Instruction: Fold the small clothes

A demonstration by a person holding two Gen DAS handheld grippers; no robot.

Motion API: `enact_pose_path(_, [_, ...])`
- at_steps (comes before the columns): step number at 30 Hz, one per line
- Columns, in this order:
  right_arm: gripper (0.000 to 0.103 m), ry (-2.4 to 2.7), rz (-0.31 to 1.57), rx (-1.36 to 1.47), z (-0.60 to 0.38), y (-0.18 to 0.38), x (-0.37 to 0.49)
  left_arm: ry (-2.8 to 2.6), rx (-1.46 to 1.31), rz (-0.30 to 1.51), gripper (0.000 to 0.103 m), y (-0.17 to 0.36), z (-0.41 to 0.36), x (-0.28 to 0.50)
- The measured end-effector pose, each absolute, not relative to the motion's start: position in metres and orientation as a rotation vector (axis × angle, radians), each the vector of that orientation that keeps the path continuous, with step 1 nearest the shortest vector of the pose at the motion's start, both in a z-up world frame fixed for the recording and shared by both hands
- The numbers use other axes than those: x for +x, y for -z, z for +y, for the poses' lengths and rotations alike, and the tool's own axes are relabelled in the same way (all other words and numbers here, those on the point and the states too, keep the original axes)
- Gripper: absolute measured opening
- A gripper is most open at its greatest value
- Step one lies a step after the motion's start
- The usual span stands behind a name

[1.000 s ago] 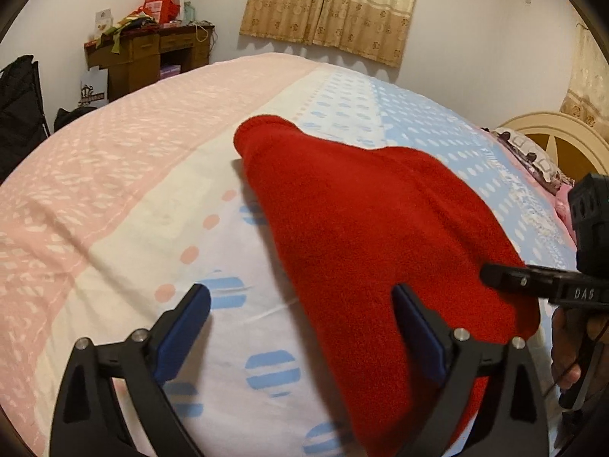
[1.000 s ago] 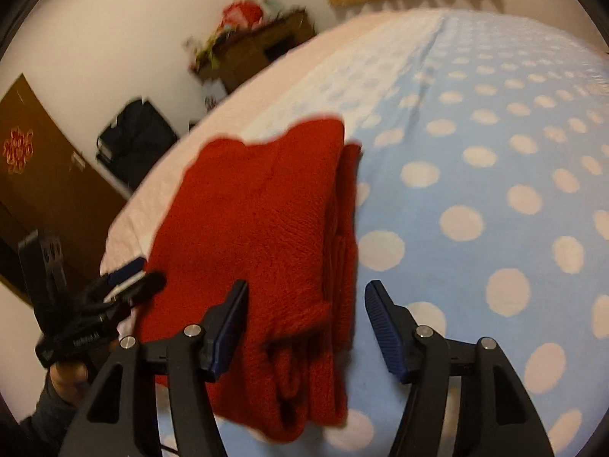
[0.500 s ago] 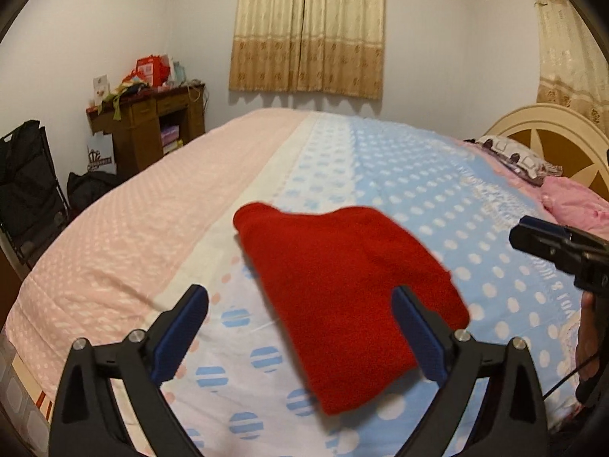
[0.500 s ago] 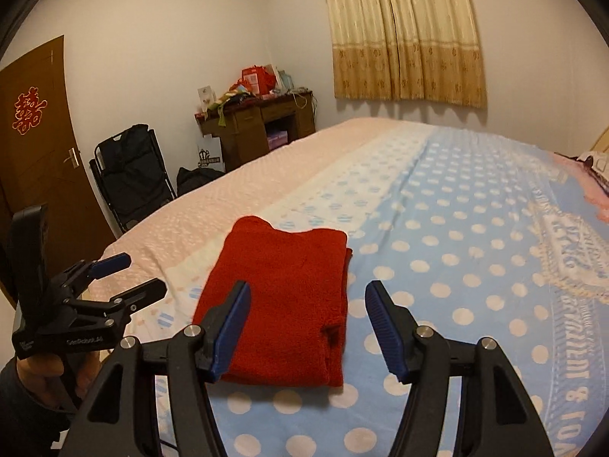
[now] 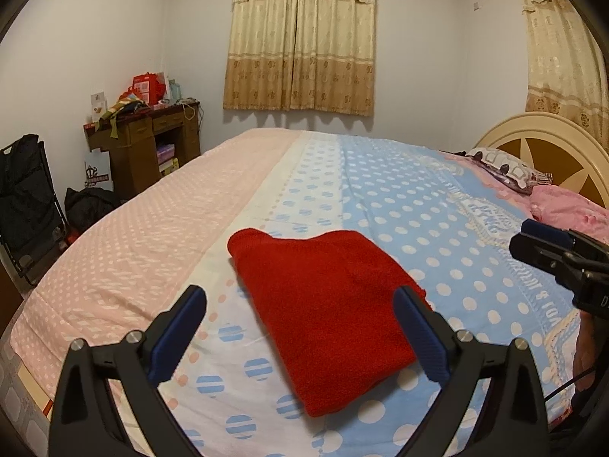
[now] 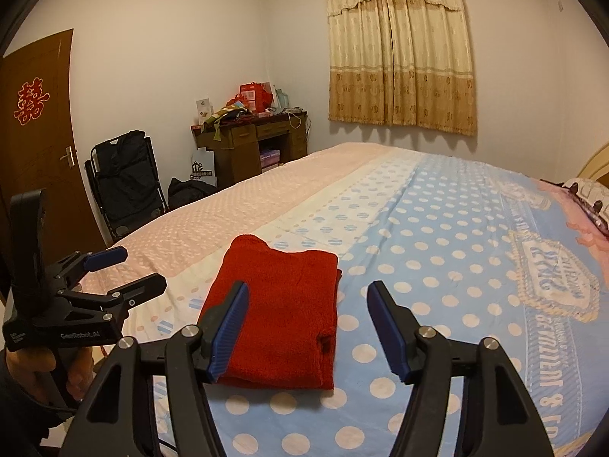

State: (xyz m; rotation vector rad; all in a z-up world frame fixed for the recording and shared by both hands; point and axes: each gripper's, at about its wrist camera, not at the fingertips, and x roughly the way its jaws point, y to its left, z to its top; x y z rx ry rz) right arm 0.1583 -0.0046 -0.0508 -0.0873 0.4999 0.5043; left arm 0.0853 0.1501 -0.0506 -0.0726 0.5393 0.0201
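A folded red knit garment [image 5: 327, 304] [image 6: 281, 316] lies flat on the bedspread [image 5: 437, 228] near the bed's front edge. My left gripper [image 5: 300, 327] hovers above and short of it, open, with nothing between its blue pads. My right gripper [image 6: 308, 327] also hangs above the garment's near end; its jaws are opening and nothing is between them. In the right wrist view the left gripper [image 6: 125, 270] shows at the left, held in a hand. The right gripper [image 5: 548, 243] shows at the right edge of the left wrist view.
The bedspread [image 6: 437, 247] is pink at the left, white in the middle and blue with white dots at the right. Pillows [image 5: 506, 167] and a headboard [image 5: 552, 148] sit at the far right. A cluttered wooden desk [image 6: 251, 144], a black folding chair [image 6: 125, 186] and a door [image 6: 38, 129] stand beyond the bed.
Both grippers rose and drew back from the red garment, which now lies folded well below them. The right jaws stand a little wider apart.
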Motion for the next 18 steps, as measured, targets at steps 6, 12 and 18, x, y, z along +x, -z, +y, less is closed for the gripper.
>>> enact_pose_path(6, [0.069, -0.511, 0.502, -0.084, -0.0031, 0.0514, 0.1582, -0.030, -0.053, 0.532, 0.103, 0.0493, 0.1492, 0.0833])
enact_pose_path(12, [0.069, -0.510, 0.495, -0.076, -0.0046, 0.0488, 0.1568, -0.034, -0.057, 0.538, 0.103, 0.0510, 0.1498, 0.0839])
enact_pose_path(18, [0.069, -0.500, 0.480, -0.067, -0.0085, 0.0483, 0.1546, -0.033, -0.050, 0.532, 0.103, 0.0514, 0.1488, 0.0840])
